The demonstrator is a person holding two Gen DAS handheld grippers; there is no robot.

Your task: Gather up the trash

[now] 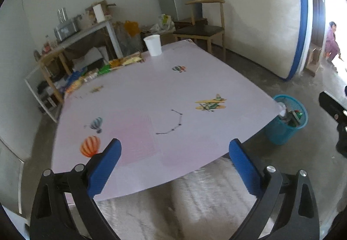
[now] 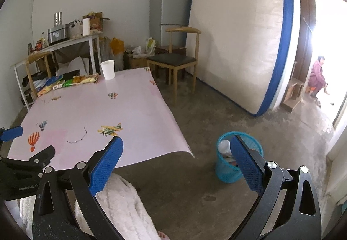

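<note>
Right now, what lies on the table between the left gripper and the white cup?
Only bare tabletop with printed pictures lies between the left gripper and the white cup, as its own view shows.

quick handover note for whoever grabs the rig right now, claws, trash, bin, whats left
Left claw: open, empty, above the near table edge.
Right claw: open, empty, off the table's corner, over the floor near the bin.
Blue bin: on the floor by the table's right corner, already holding some trash.
Left to do: snack wrappers along the far left edge of the table and the white cup beside them, all untouched.
</note>
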